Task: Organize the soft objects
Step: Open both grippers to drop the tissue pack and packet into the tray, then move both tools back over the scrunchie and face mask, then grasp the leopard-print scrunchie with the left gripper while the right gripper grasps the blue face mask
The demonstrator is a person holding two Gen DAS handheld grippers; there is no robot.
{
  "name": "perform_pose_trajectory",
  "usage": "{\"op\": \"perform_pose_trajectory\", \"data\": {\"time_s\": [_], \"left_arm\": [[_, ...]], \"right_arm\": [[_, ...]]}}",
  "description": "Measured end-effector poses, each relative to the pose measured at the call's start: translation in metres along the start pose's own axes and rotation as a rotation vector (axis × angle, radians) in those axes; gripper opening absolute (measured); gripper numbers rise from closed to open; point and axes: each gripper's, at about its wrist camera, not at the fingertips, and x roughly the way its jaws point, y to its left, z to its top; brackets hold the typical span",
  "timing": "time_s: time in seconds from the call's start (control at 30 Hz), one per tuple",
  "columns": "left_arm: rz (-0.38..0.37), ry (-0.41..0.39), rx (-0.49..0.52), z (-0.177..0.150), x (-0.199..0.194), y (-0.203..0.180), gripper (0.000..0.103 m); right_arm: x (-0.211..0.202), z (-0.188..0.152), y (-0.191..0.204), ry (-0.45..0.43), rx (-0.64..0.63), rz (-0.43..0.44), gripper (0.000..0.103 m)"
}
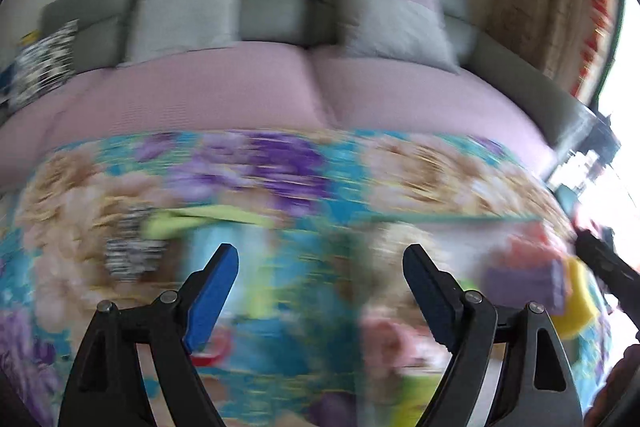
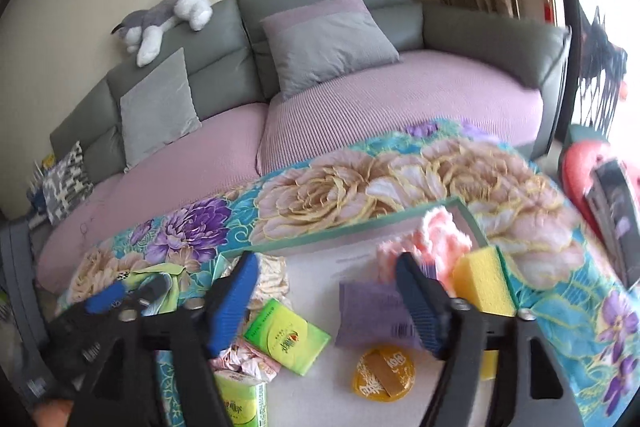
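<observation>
Grey sofa (image 2: 480, 39), floral cloth (image 2: 360, 183)

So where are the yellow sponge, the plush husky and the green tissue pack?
Yellow rectangular sponge (image 2: 482, 281): right wrist view, its top face.
Grey-and-white plush husky (image 2: 168, 13): right wrist view, its back.
Green tissue pack (image 2: 286, 337): right wrist view, its printed front.

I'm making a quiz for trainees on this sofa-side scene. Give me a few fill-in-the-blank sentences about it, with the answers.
1. The plush dog lies on top of the ____ backrest.
2. The yellow sponge sits beside a fluffy cloth coloured ____.
3. The right gripper has its fingers ____, holding nothing.
4. The table's tablecloth is printed with ____.

Answers: sofa; pink; open; flowers
</observation>
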Motion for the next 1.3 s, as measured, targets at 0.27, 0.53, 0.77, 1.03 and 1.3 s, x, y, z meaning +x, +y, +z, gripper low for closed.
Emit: {"op": "perform_pose_trajectory", "data": {"time_s": [0.27,0.53,0.77,1.03,1.3], "left_arm": [[0.237,-0.030,-0.218,-0.003,-0.012,0.117,0.085],[0.268,-0.073,-0.333,-0.012,-0.012,0.179,0.103],[0.240,-0.047,-0.363,-0.018,0.002,0.195,0.103],[0.160,0.031,-0.370,-0.020,0.032,0.193,0.103],[0.123,0.068,-0.379,-0.025,0.053,0.193,0.081]], "right_arm": [[0.004,0.000,0.053,-0.012,-0.099,0.070,0.085],[0.031,-0.015,0.130,0.055,-0.219,0.182,0.094],[0.064,-0.037,0.191,0.141,-0.319,0.246,0.094],[0.102,-0.061,0.228,0.212,-0.400,0.260,0.094],[0.129,-0.076,0.236,0.255,-0.426,0.258,0.081]]}}
